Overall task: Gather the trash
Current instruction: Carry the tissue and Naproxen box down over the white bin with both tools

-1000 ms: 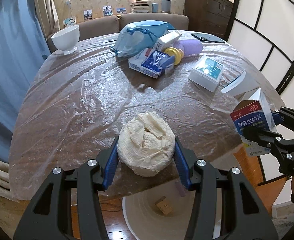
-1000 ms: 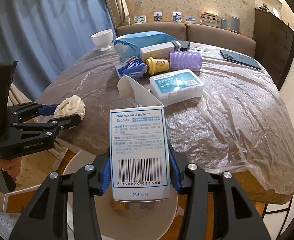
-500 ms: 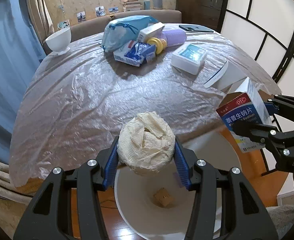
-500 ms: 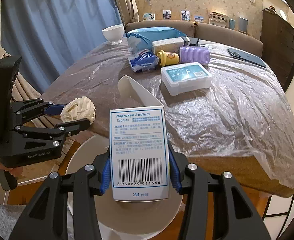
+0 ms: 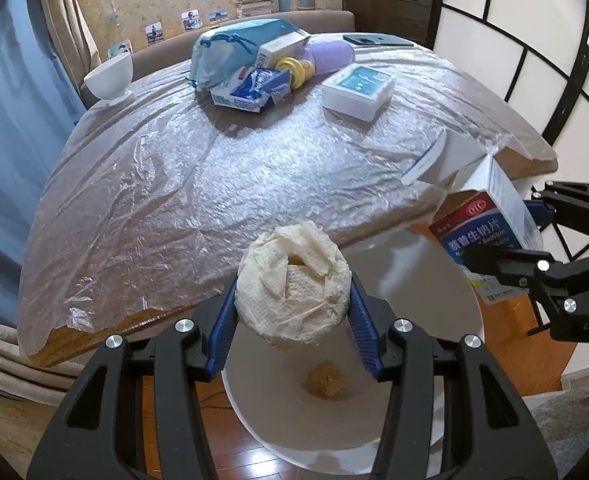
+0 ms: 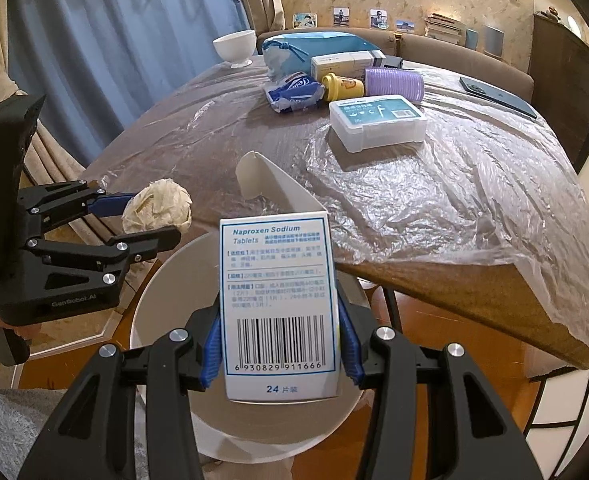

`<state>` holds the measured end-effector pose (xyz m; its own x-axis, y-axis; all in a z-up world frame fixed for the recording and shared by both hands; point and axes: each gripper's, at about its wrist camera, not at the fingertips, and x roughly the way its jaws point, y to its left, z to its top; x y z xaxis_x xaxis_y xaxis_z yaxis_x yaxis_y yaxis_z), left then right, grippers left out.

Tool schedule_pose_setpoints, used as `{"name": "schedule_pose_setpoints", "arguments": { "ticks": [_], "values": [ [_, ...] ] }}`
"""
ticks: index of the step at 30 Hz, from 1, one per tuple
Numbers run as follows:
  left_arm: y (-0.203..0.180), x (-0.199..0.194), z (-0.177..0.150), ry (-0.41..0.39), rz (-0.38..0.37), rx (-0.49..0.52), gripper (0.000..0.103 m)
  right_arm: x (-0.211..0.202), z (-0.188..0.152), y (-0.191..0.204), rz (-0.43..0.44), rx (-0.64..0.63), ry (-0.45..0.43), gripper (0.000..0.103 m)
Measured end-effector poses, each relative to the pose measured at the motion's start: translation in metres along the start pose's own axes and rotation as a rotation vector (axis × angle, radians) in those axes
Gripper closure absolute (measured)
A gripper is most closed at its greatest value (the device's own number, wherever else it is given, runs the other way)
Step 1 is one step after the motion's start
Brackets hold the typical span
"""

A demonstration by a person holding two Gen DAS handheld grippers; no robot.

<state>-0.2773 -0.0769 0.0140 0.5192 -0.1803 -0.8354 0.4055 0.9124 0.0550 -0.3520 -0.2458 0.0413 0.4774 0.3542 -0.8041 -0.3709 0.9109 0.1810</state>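
We clamp left gripper [image 5: 293, 312] on paper wad [image 5: 292, 284]: soft, light. Right gripper [image 6: 279, 344] pinches medicine box [image 6: 279, 304] sidewalls: hollow, crushable. Bin [image 5: 414, 320] at 6 o'clock.

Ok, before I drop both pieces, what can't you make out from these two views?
- Bin floor: left wrist view, partly hidden by the paper wad and fingers; only one small brown scrap shows.
- Bin inside: right wrist view, covered by the tablet box.
- Box contents: unseen, open flap faces away.
- Box small print: blurred.
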Motion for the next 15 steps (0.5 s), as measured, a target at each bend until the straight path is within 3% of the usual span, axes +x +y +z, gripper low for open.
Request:
{"name": "schedule_pose_setpoints", "arguments": {
  "ticks": [15],
  "values": [
    [-0.009, 0.006, -0.022, 0.064, -0.033, -0.022, 0.051, 0.011, -0.012, 0.002, -0.013, 0.001, 0.065, 0.057]
  ]
}}
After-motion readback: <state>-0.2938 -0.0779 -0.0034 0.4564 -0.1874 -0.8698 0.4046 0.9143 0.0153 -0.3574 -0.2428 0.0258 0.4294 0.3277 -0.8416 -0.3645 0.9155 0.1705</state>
